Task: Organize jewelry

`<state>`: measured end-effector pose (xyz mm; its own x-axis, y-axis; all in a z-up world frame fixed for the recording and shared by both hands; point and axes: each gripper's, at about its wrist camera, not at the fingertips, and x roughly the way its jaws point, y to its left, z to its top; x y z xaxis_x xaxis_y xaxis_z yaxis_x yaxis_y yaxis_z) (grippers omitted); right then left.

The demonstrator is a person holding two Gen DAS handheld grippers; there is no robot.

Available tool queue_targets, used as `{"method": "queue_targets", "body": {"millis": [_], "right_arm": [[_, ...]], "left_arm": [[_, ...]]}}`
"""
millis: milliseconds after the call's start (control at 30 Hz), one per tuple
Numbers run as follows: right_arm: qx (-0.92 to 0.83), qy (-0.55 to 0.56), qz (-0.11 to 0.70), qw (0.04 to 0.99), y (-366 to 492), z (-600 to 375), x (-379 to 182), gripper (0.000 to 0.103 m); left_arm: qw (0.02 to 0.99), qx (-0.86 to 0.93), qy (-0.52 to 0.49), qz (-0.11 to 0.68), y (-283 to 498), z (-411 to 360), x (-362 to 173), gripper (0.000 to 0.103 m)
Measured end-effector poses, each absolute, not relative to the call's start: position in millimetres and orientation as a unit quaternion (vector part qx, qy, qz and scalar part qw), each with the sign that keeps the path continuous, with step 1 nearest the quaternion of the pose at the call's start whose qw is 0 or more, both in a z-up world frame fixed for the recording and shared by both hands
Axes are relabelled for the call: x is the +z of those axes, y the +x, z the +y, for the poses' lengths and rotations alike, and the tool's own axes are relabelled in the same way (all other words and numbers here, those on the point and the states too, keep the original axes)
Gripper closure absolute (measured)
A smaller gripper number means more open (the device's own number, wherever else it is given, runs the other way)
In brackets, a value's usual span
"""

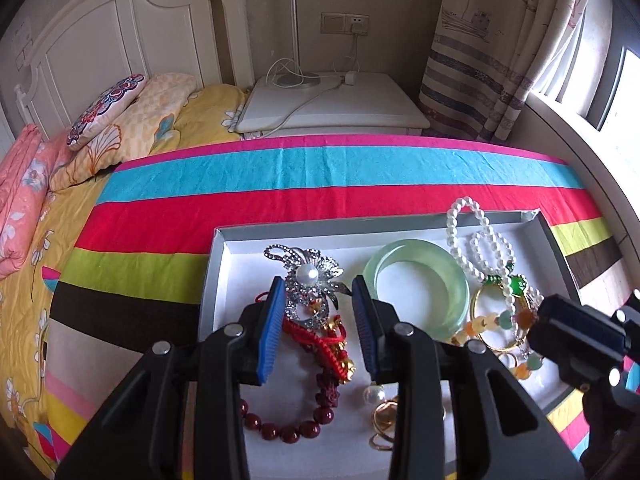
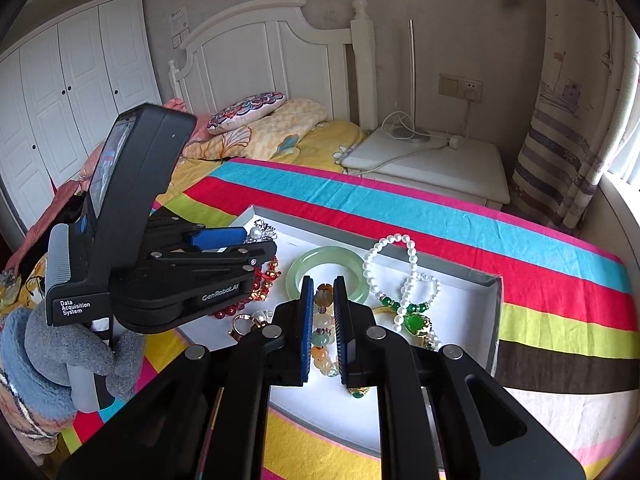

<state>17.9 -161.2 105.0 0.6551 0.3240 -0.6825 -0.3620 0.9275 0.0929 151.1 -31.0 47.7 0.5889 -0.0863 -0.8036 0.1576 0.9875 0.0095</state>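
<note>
A grey tray (image 1: 218,264) with a white floor lies on the striped cloth and holds the jewelry. My left gripper (image 1: 318,280) hovers open over its left half. Below its pads are a silver pearl brooch (image 1: 308,276) and a red cord bracelet (image 1: 320,340); nothing is gripped. A pale green bangle (image 1: 456,300) and a pearl strand (image 1: 466,201) lie to the right. My right gripper (image 2: 323,280) hangs shut over the tray's near side, leaving a narrow slit. A coloured bead bracelet (image 2: 323,332) on the tray floor shows through it. A green pendant (image 2: 414,324) lies further right.
Dark red beads (image 1: 288,432) and a gold ring (image 1: 384,420) lie at the tray's near edge. A hand in a grey glove (image 2: 80,344) holds the left gripper (image 2: 260,240). Pillows (image 1: 108,108) and a white nightstand (image 1: 332,104) stand beyond the striped cloth (image 1: 320,196).
</note>
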Motion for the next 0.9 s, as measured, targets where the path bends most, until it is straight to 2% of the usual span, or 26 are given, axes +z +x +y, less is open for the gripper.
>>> {"method": "queue_targets", "body": {"millis": [200, 300, 367, 433, 567, 667, 833, 900], "right_arm": [[0.187, -0.023, 0.386, 0.903, 29, -153, 88, 0.092], [0.199, -0.006, 0.390, 0.899, 30, -157, 86, 0.090], [0.199, 0.002, 0.388, 0.900, 29, -161, 88, 0.079], [0.199, 0.014, 0.383, 0.902, 27, -165, 92, 0.066], [0.199, 0.036, 0.362, 0.910, 17, -178, 111, 0.065], [0.194, 0.038, 0.339, 0.919, 4, -190, 130, 0.062], [0.172, 0.039, 0.299, 0.938, -28, -214, 155, 0.037], [0.158, 0.041, 0.289, 0.943, -40, -224, 159, 0.032]], "left_arm": [[0.887, -0.063, 0.030, 0.456, 160, -27, 38, 0.069], [0.889, -0.071, 0.026, 0.452, 157, -25, 40, 0.055], [0.894, -0.071, 0.021, 0.443, 154, -25, 44, 0.041], [0.897, -0.075, 0.017, 0.435, 151, -25, 51, 0.037], [0.910, -0.075, 0.024, 0.408, 137, -28, 71, 0.018], [0.923, -0.072, 0.042, 0.376, 121, -30, 88, 0.007], [0.943, -0.060, 0.068, 0.321, 86, -32, 115, 0.002], [0.948, -0.053, 0.074, 0.306, 71, -31, 122, 0.002]]}}
